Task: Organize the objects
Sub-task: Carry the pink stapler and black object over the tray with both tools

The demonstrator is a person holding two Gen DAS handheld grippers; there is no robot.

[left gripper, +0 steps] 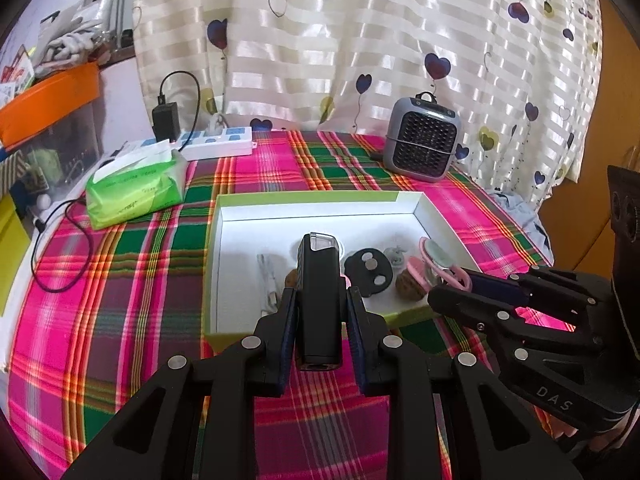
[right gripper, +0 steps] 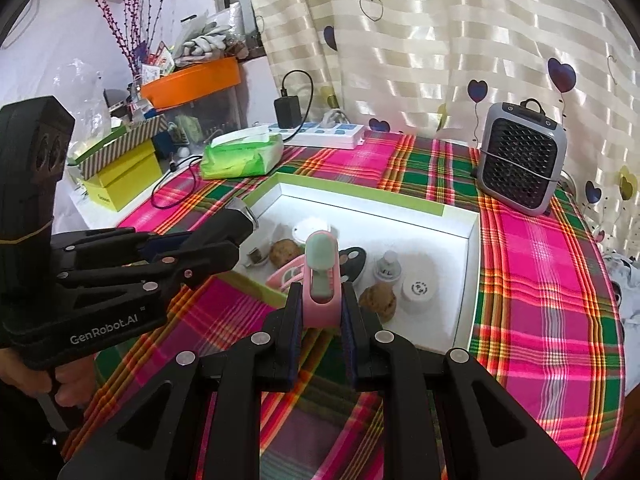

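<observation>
Left gripper (left gripper: 321,312) pinches a black rectangular device with a clear tip (left gripper: 320,300), held over the near edge of the white open box (left gripper: 316,210). Right gripper (right gripper: 320,312) pinches a pink and mint clip-like item (right gripper: 321,280) over the same edge. Only the right wrist view shows the white round containers (right gripper: 418,290) inside the box and the yellow box (right gripper: 124,180) far left. The surface is a pink-and-green plaid cloth (left gripper: 120,280); a small grey heater (left gripper: 422,140), green tissue pack (left gripper: 136,188) and power strip (left gripper: 220,142) stand before a heart-print curtain (left gripper: 360,40).
</observation>
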